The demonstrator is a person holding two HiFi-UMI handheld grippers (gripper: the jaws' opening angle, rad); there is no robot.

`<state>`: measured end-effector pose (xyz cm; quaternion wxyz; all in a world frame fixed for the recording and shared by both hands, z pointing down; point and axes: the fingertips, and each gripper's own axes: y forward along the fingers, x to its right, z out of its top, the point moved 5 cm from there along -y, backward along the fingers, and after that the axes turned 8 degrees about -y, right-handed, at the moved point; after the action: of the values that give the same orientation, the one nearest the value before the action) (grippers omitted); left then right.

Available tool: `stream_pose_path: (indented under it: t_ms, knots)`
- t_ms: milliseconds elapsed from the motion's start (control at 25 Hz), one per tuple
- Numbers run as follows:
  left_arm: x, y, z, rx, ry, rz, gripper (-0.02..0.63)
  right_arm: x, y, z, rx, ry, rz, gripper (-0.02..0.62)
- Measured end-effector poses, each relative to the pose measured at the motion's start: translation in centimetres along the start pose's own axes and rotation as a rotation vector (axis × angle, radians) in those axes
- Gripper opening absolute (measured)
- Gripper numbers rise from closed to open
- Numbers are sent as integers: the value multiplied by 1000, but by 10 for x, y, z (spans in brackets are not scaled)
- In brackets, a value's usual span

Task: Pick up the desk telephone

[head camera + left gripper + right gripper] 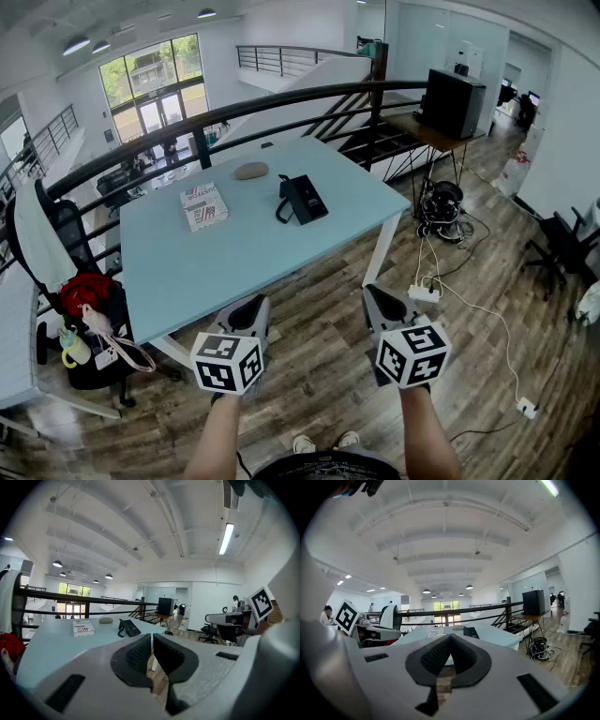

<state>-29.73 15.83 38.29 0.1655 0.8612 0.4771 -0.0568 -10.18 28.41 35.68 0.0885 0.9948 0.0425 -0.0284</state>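
Head view high, gripper views low; table [234, 253] shared.

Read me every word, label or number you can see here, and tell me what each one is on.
Nothing can be read clearly.
Print on the box: red and dark, too small and blurred to read.
Print on the telephone: no label or key numbers legible.
Pattern on the marker cubes: black-and-white squares only, no letters or numbers.

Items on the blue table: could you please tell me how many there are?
3: a printed box at left, a tan oval object farther back, the desk telephone at right; none seems hidden.
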Motion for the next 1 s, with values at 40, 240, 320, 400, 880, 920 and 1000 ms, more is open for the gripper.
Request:
stream_pose_path:
  t_ms: [40, 240, 320, 400, 880, 920, 1000]
  knots:
    - [-1, 0, -1, -2, 2, 1, 21, -1, 1, 0, -1, -2, -1, 2]
    - [-6, 0, 0, 10, -6, -8, 21, -7, 3, -1, -2, -12, -9, 2]
    - [-7, 2, 1, 18, -19, -19, 21, -7, 5, -3, -6, -10, -14, 2]
    - [-8, 5, 0, 19, -26, -28, 23, -7, 7, -5, -9, -9, -16, 3]
    - [-26, 57, 5, 10, -39, -34, 42, 21, 53, -11, -7, 2, -14, 3]
    - [-29, 65, 7, 10, -42, -31, 50, 26, 60, -11, -8, 3, -13, 3]
    - [-33, 80, 10, 8, -48, -24, 57, 37, 74, -11, -9, 6, -10, 3]
